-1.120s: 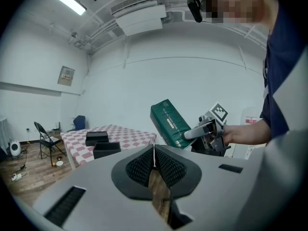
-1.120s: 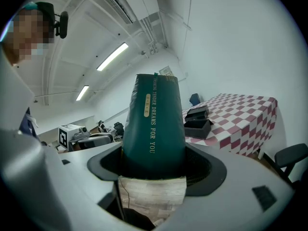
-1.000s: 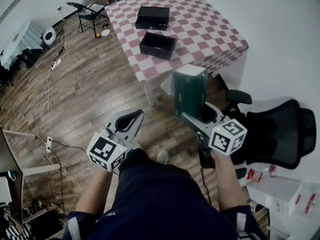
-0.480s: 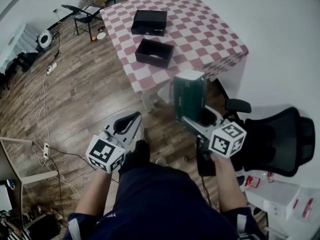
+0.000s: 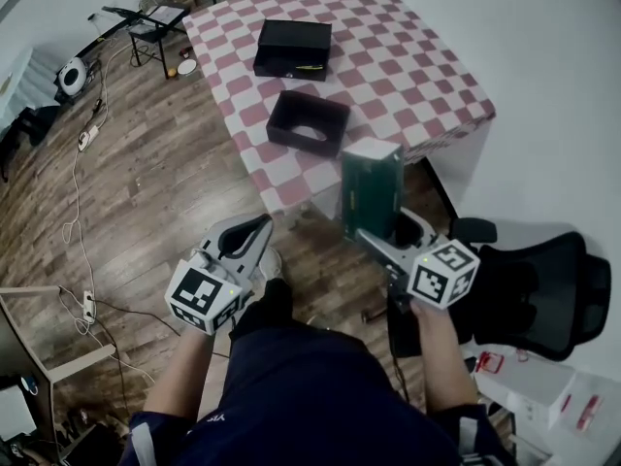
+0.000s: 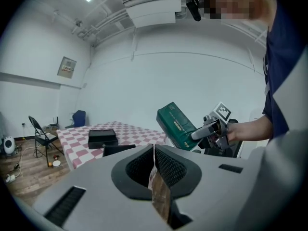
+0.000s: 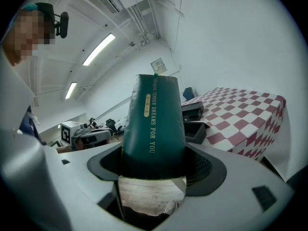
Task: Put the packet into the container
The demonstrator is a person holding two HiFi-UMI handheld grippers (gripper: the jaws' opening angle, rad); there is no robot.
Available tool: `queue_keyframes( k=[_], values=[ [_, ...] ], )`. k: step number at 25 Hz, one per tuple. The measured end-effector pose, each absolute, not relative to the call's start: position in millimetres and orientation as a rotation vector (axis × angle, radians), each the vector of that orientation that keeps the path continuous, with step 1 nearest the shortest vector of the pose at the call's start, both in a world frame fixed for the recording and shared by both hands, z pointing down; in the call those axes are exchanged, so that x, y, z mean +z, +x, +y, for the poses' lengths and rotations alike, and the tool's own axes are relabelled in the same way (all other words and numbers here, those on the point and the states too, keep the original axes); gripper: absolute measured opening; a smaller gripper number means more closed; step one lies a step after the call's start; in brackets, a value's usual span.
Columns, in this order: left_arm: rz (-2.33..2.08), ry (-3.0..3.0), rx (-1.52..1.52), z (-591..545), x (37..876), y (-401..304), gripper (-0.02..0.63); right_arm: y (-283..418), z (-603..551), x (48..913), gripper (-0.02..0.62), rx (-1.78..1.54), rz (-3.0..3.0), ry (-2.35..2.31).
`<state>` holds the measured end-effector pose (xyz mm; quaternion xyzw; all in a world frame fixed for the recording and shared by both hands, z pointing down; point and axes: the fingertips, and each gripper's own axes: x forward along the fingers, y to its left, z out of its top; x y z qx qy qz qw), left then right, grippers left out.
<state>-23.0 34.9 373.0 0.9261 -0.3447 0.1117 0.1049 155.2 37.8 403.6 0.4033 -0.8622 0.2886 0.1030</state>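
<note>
The checked table had drawn nearer over the last second: it sat lower and larger in the head view, so the person had evidently stepped toward it across the wooden floor. That closed most of the gap between load and target, which I judged left only a short reach forward and a lowering before release.

To the near right, a black office chair stood close by the person's right arm, beside the table's near corner; it looked like the one thing that might crowd the elbow. A folding chair and loose cables lay far left, well out of the way.

On the table, the open black container stood near the near edge, and it looked empty. A closed black box lay farther back, apart from it.

The green packet was held upright in the air, just short of the table edge and to the right of the container. The right gripper had its jaws clamped on the packet's lower end. The left gripper hung lower left over the floor, jaws pressed together on nothing.
</note>
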Motion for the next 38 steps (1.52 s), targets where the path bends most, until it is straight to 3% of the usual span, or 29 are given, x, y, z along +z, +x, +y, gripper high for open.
queue_keyframes(
  k=[20, 38],
  values=[
    [-0.865, 2.748, 0.364, -158.1, 397.4, -98.6, 0.031, 91.6, -139.6, 412.5, 0.377, 0.811, -2.407, 1.276],
    [-0.912, 2.679, 0.351, -185.7, 412.8, -94.2, 0.031, 92.6, -203.3, 435.9, 0.377, 0.480, -2.253, 1.084]
  ],
)
